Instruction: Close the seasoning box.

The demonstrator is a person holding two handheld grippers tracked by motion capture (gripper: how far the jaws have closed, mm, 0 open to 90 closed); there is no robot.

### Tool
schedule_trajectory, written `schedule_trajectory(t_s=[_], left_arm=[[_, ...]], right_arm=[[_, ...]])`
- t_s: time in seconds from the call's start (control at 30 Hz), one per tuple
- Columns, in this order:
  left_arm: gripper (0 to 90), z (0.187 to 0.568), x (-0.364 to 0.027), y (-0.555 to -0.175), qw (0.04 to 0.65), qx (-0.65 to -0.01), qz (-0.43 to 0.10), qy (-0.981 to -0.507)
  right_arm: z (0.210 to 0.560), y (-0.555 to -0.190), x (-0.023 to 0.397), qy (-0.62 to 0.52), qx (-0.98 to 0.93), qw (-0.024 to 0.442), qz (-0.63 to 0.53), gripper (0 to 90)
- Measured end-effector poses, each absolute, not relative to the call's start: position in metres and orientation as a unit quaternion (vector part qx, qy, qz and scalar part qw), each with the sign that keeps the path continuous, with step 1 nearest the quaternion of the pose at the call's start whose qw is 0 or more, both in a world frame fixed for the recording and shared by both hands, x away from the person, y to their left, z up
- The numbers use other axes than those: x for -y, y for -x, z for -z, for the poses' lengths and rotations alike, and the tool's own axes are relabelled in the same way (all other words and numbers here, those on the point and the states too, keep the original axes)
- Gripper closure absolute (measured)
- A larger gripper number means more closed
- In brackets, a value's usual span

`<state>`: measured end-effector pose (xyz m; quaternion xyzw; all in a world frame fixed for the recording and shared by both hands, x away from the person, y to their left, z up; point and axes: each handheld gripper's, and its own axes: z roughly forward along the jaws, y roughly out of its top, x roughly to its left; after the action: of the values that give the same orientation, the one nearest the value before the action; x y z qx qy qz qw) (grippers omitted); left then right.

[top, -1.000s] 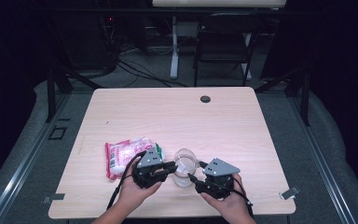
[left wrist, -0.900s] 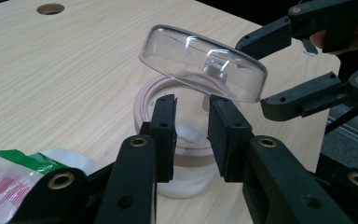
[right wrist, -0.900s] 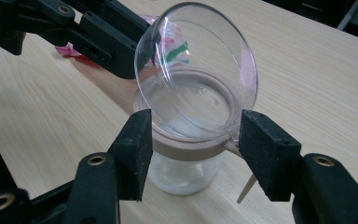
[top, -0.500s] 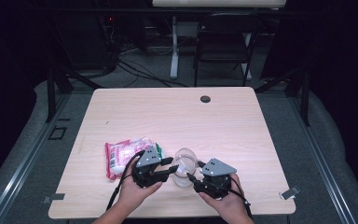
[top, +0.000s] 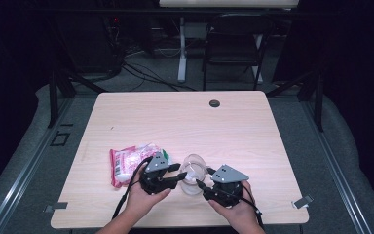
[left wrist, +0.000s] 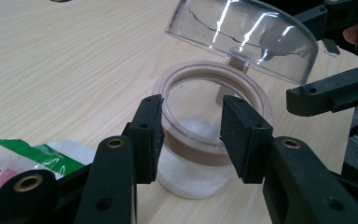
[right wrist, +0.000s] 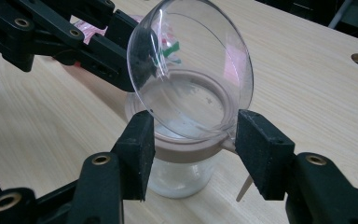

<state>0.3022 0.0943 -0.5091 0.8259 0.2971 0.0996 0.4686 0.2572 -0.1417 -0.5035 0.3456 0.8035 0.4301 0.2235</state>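
Near desk (top: 253, 126) edge, 6 o'clock: left claw (left wrist: 191, 135) has just been opening, pads now spread off the jar's (top: 192, 176) tan collar, jar between them. Right claw (right wrist: 193, 147) spread wide around that collar, contact unclear. Clear domed lid (right wrist: 191, 70) stands tilted open; snack packet (top: 129, 163) at jar's 9 o'clock.

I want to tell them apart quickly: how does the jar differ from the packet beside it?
The jar is clear and rigid with a tan collar; the packet is soft, printed pink, white and green. The jar stands upright with its domed lid flipped open; the packet lies flat. The jar sits between both grippers; the packet lies off to the side. Both rest on the table.
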Motion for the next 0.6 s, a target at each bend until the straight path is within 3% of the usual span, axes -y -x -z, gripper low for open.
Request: schedule_trajectory(t_s=[0.6], left_arm=[[62.2, 0.5146, -0.0904, -0.3033, 0.463, -0.290, -0.109, -0.830]], right_arm=[[0.5022, -0.2565, 0.1473, -0.353, -0.792, 0.225, -0.444, 51.5]])
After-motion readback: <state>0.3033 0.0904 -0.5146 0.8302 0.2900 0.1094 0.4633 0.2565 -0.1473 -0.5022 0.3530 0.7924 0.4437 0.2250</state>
